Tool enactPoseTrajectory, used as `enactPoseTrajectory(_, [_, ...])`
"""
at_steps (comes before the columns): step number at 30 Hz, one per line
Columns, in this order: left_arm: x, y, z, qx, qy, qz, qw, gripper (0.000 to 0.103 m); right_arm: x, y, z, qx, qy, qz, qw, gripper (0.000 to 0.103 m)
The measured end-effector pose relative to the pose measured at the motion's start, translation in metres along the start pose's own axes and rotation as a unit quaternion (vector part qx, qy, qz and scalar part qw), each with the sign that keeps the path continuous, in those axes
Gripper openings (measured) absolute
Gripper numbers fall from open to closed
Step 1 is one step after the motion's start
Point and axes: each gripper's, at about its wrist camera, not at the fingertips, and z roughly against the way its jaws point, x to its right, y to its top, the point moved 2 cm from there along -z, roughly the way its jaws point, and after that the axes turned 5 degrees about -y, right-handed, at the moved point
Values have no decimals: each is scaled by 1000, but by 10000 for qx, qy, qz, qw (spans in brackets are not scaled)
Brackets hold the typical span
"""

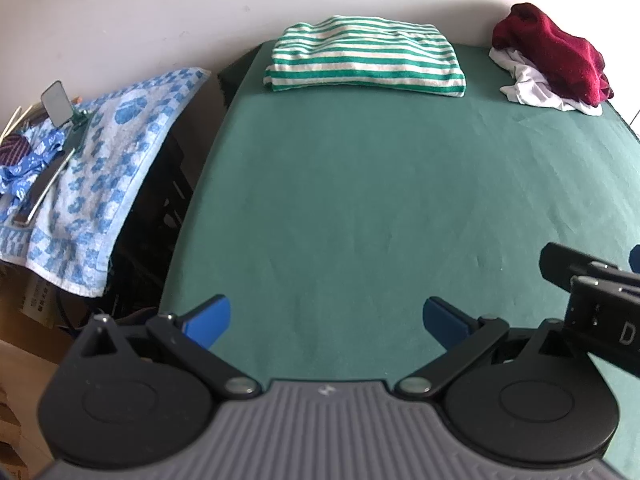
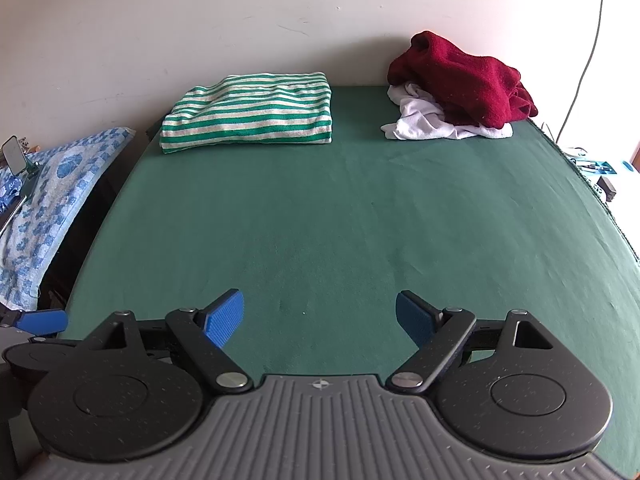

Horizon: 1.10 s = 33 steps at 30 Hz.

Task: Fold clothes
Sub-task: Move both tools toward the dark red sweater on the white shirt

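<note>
Both grippers, left (image 1: 326, 320) and right (image 2: 320, 318), hover with jaws apart, empty, over the green felt table (image 2: 320, 220). A folded striped towel (image 2: 248, 114) lies at the back; beside it, apart, a crumpled red knit (image 2: 468, 84) lies on white cloth (image 2: 420, 122).

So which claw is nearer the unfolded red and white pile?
The right. The right claw hangs open over the near edge of the green table, with the pile ahead to its right. The left claw, also open, sits further left.

Green-and-white striped folded garment (image 2: 250, 114), dark red garment (image 2: 466, 80) over a white one (image 2: 420, 122), green table cover (image 2: 320, 220) (blue-and-white floral towel (image 1: 104, 168) at left)
</note>
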Motion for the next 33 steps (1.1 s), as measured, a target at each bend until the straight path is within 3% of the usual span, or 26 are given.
enactPoseTrajectory(12, [13, -5, 6, 235, -5, -277, 9993, 103, 8, -4, 3, -9, -137, -83, 9999, 85])
enactPoseTrajectory(18, [25, -8, 5, 201, -305, -374, 9986, 103, 28, -10, 6, -58, -289, -240, 9993, 85])
enactPoseTrajectory(25, [61, -8, 6, 49, -728, -675, 9950, 103, 64, -16, 7, -89, -396, -486, 9980, 85])
enactPoseTrajectory(33, [121, -2, 10, 61, -525, -614, 9967, 103, 122, -3, -1, -40, -205, -358, 9991, 85])
